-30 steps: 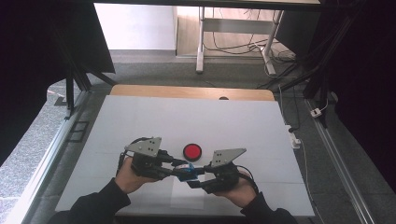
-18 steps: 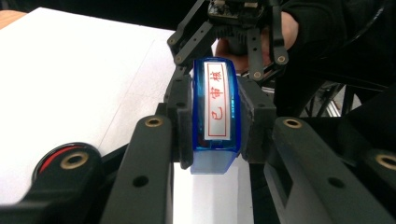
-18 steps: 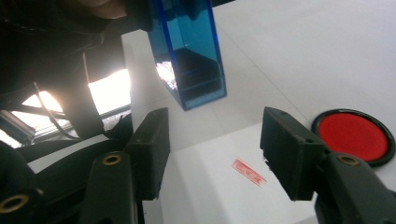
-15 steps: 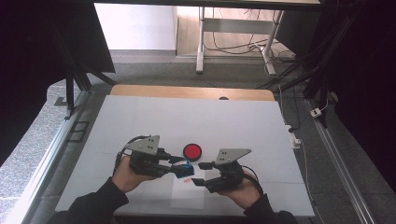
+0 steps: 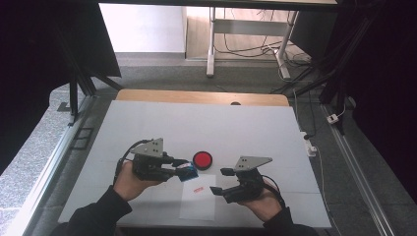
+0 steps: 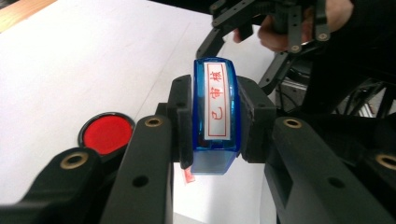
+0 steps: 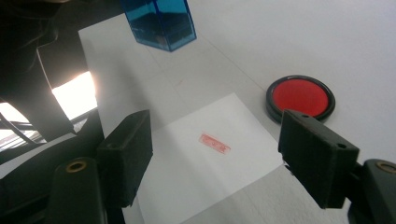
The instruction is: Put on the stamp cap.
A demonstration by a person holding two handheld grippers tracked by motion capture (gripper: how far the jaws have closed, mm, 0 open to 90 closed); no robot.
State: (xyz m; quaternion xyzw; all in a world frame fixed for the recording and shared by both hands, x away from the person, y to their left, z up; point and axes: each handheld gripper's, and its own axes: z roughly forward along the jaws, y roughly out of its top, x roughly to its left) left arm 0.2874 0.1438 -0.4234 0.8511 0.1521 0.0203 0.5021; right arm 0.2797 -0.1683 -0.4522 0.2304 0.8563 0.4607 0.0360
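Note:
My left gripper (image 5: 181,168) is shut on a blue see-through stamp (image 5: 189,173), held just above the table. In the left gripper view the stamp (image 6: 215,84) sits upright between the pads, its label of red characters facing the camera. My right gripper (image 5: 219,181) is open to the right of the stamp and apart from it. Its jaws have just been opening, with nothing between them. Through its jaws (image 7: 222,154) I see a white paper slip (image 7: 210,158) bearing a red stamped mark (image 7: 214,143). A round red ink pad (image 5: 202,160) lies just beyond the slip.
The white table top (image 5: 147,123) has free room to the left, right and far side. Its wooden far edge (image 5: 196,97) borders grey floor. The near edge runs close under the person's forearms. The right gripper (image 6: 243,28) is at the top of the left gripper view.
The right gripper has drawn back to the right, away from the blue stamp, and its jaws stand wider. The left gripper keeps the stamp in the same place.

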